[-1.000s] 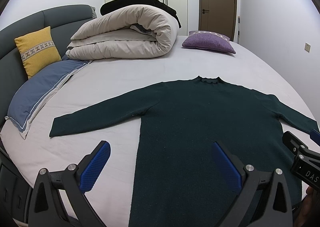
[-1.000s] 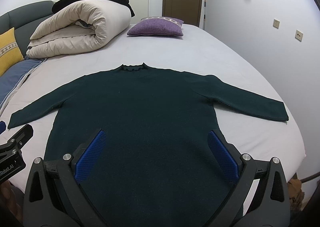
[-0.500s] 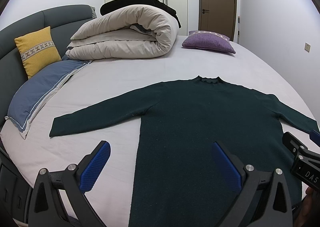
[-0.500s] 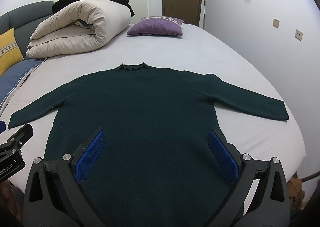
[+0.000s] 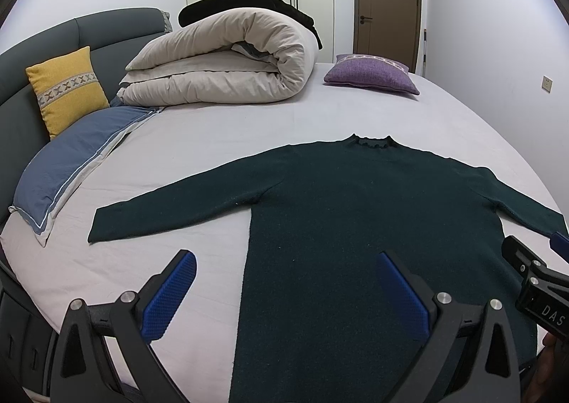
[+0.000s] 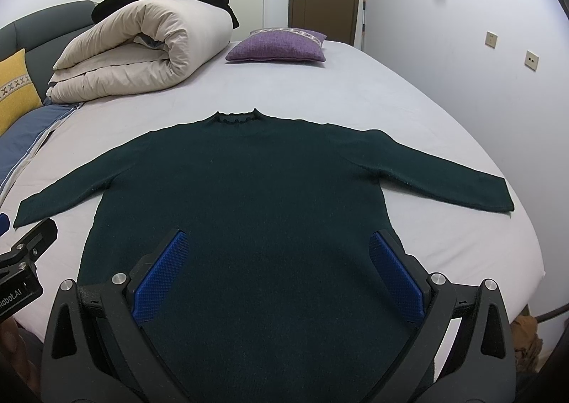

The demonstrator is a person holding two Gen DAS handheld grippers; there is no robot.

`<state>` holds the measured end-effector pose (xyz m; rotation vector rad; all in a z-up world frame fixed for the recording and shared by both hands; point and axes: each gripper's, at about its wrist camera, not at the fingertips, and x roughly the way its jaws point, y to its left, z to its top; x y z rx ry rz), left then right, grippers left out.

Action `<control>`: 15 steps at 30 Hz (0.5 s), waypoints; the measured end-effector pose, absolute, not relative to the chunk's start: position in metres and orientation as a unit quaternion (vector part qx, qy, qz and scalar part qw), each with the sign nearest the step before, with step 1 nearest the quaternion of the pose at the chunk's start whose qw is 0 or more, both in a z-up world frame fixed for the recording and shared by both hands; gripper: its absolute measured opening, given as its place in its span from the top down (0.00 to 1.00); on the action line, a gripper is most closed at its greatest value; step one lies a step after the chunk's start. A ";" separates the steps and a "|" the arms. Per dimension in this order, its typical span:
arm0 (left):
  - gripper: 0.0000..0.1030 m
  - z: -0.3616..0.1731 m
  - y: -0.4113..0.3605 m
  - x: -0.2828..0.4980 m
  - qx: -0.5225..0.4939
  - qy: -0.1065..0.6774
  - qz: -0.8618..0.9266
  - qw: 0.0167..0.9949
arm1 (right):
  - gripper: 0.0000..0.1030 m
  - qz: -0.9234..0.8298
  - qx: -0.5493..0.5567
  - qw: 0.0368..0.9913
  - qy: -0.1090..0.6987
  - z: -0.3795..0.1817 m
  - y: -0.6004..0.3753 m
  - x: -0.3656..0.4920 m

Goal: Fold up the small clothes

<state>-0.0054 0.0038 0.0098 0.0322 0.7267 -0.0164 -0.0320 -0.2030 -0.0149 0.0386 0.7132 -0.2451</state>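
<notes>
Left wrist view shows my left gripper (image 5: 284, 291) and right gripper (image 6: 279, 266) both spread wide, empty, above the sweater (image 6: 245, 196) lying flat on the bed (image 6: 355, 90), ready for folding.

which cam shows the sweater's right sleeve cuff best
The right wrist view: the dark green sweater lies flat and its right sleeve cuff is fully visible on the sheet. In the left wrist view that sleeve runs to the frame edge and the right gripper hides the cuff.
</notes>
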 end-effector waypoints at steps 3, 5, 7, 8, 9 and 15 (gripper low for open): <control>0.00 0.010 0.004 -0.006 0.016 0.356 -0.008 0.934 | 0.00 -0.119 0.020 0.930 0.348 -0.016 -0.203 -0.032; 0.00 0.010 0.004 -0.005 0.016 0.355 -0.008 0.935 | 0.00 -0.119 0.020 0.930 0.348 -0.017 -0.203 -0.032; 0.00 0.010 0.004 -0.005 0.016 0.355 -0.008 0.935 | 0.00 -0.119 0.020 0.930 0.348 -0.017 -0.203 -0.032; 0.00 0.010 0.004 -0.005 0.016 0.355 -0.008 0.935 | 0.00 -0.119 0.020 0.930 0.348 -0.017 -0.203 -0.032; 0.00 0.010 0.004 -0.005 0.016 0.355 -0.008 0.935 | 0.00 -0.119 0.020 0.930 0.349 -0.017 -0.203 -0.032; 0.00 0.010 0.004 -0.005 0.016 0.356 -0.008 0.934 | 0.00 -0.120 0.021 0.929 0.349 -0.018 -0.203 -0.032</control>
